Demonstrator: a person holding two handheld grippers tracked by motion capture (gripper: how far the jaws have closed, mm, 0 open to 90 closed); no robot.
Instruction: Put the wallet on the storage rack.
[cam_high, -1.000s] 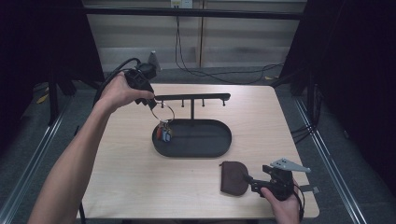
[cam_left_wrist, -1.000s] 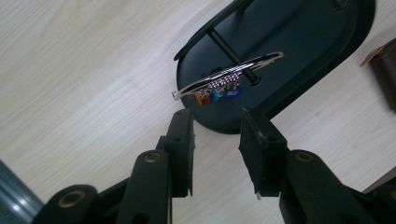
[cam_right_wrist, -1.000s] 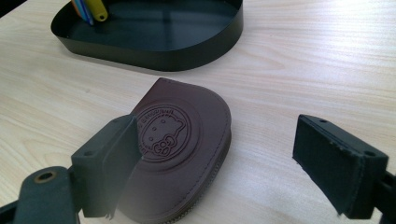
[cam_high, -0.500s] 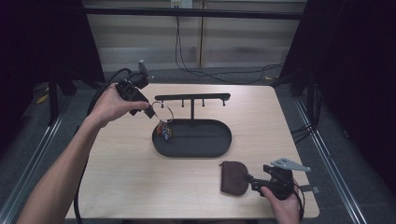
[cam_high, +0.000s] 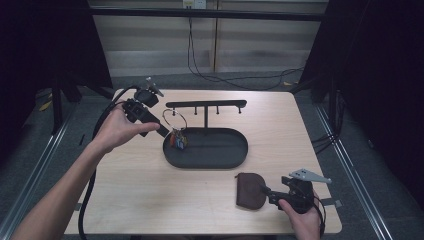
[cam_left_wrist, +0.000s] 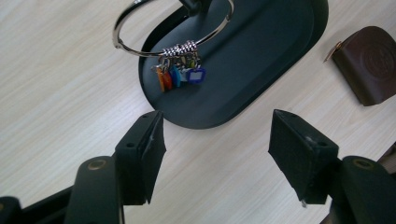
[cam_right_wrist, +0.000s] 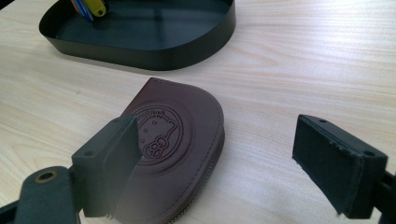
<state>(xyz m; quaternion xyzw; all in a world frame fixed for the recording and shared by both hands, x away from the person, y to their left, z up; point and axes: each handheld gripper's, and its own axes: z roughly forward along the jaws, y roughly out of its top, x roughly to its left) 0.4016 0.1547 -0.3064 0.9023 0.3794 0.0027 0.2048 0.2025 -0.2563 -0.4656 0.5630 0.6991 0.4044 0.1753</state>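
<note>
A silver key ring (cam_high: 174, 119) hangs from a peg at the left end of the black rack (cam_high: 206, 104). Its coloured tags (cam_high: 178, 140) dangle over the left end of the black oval tray (cam_high: 220, 162). My left gripper (cam_high: 164, 131) sits just left of the ring; its jaws have just been opening and nothing is between them. In the left gripper view the ring (cam_left_wrist: 173, 28) and tags (cam_left_wrist: 180, 77) lie beyond the open gripper (cam_left_wrist: 217, 116). My right gripper (cam_high: 263, 190) stands open at the brown leather pouch (cam_high: 249, 190), seen close in the right gripper view (cam_right_wrist: 177, 140).
The tray's near rim (cam_right_wrist: 140, 51) lies just beyond the pouch in the right gripper view. Bare wooden tabletop (cam_high: 150, 190) spreads in front of the tray. A black cable (cam_high: 92, 170) trails from the left gripper along the forearm. The table's right edge (cam_high: 320, 150) is near the right hand.
The left gripper has drawn back from the rack's left end, to the left and lower, and its jaws have opened. The key ring stays hanging on the rack. The right gripper has not moved.
</note>
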